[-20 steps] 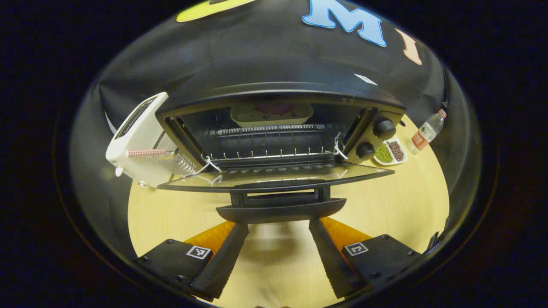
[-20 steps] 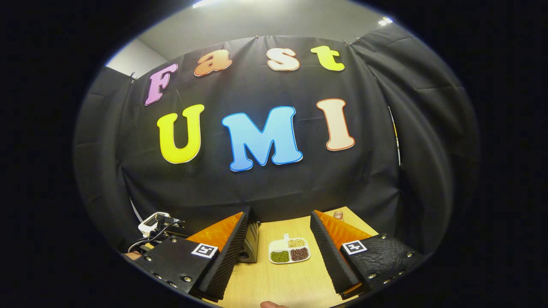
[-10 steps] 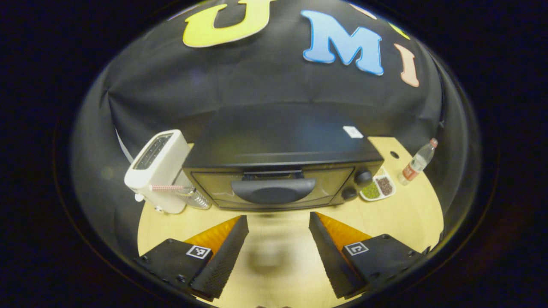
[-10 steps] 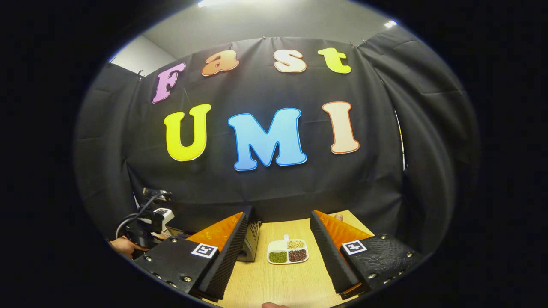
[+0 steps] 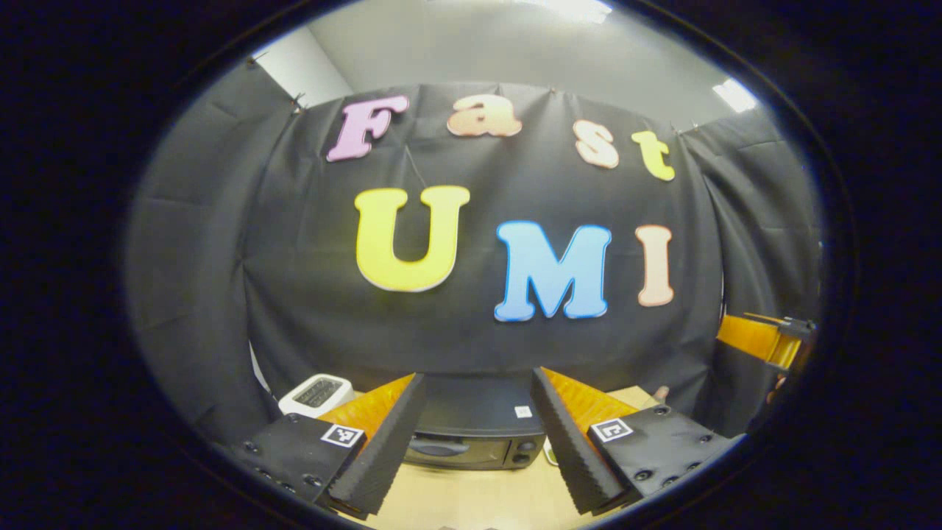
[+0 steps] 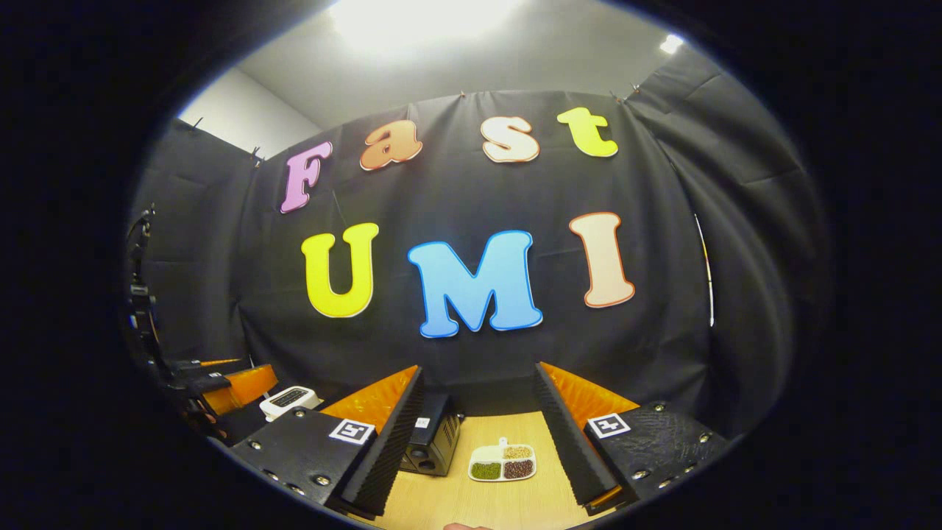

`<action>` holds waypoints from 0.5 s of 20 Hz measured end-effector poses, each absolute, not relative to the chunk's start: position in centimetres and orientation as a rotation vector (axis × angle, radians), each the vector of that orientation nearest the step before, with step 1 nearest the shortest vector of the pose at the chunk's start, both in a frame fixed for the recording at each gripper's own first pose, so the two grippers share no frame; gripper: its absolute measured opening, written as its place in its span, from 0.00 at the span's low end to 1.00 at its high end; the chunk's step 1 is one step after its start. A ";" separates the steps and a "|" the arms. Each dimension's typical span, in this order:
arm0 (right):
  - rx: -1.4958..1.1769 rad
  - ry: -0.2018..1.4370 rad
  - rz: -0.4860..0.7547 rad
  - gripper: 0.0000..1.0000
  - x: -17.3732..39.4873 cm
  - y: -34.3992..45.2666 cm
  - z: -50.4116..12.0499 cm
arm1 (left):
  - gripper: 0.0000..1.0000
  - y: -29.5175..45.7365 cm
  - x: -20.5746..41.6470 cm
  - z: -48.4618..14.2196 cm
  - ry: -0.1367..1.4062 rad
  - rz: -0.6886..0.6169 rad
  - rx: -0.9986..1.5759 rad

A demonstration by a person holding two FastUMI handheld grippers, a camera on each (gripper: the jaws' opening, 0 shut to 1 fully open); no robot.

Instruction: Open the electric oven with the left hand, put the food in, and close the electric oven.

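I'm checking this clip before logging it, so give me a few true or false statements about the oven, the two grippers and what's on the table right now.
1. The electric oven has its door shut. True.
2. The left gripper is clamped on the oven handle. False: its fingers are spread with nothing between them, back from the oven.
3. The right gripper is open and holds nothing. True.
4. The divided dish of beans sits on top of the oven. False: it lies on the table, beside the oven.
5. A white toaster stands next to the oven. True.
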State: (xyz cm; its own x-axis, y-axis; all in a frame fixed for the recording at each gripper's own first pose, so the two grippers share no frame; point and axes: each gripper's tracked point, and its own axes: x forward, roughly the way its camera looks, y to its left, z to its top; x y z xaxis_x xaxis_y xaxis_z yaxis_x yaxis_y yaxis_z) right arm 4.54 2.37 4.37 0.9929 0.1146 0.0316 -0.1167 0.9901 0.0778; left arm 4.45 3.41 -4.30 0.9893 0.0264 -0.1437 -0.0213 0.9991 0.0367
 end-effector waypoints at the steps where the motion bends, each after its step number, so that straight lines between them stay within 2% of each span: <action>1: 0.078 -0.037 0.128 0.90 4.7 2.7 4.8 | 1.00 3.0 3.9 -3.0 0.126 0.023 0.016; 4: 0.090 -0.045 0.123 0.90 4.5 2.9 5.4 | 1.00 3.7 3.6 -2.1 0.100 0.030 -0.012; 6: 0.090 -0.034 0.103 0.90 4.1 3.1 5.3 | 0.91 4.0 3.4 -1.9 0.105 0.015 -0.006; 7: 0.087 -0.030 0.098 0.90 4.0 3.4 5.3 | 1.00 4.5 3.3 -1.9 0.110 0.011 -0.008; 10: 0.080 -0.030 0.084 0.90 3.5 4.6 5.5 | 1.00 6.1 3.5 -1.5 0.111 0.001 -0.037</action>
State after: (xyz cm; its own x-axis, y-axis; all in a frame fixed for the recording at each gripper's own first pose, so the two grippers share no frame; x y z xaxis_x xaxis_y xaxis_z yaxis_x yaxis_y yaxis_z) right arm 3.49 4.64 5.45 0.9960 0.0829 0.0334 -0.0853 0.9933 0.0783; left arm 3.50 6.11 -1.48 0.9939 -0.0013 -0.1104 -0.0028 0.9993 -0.0372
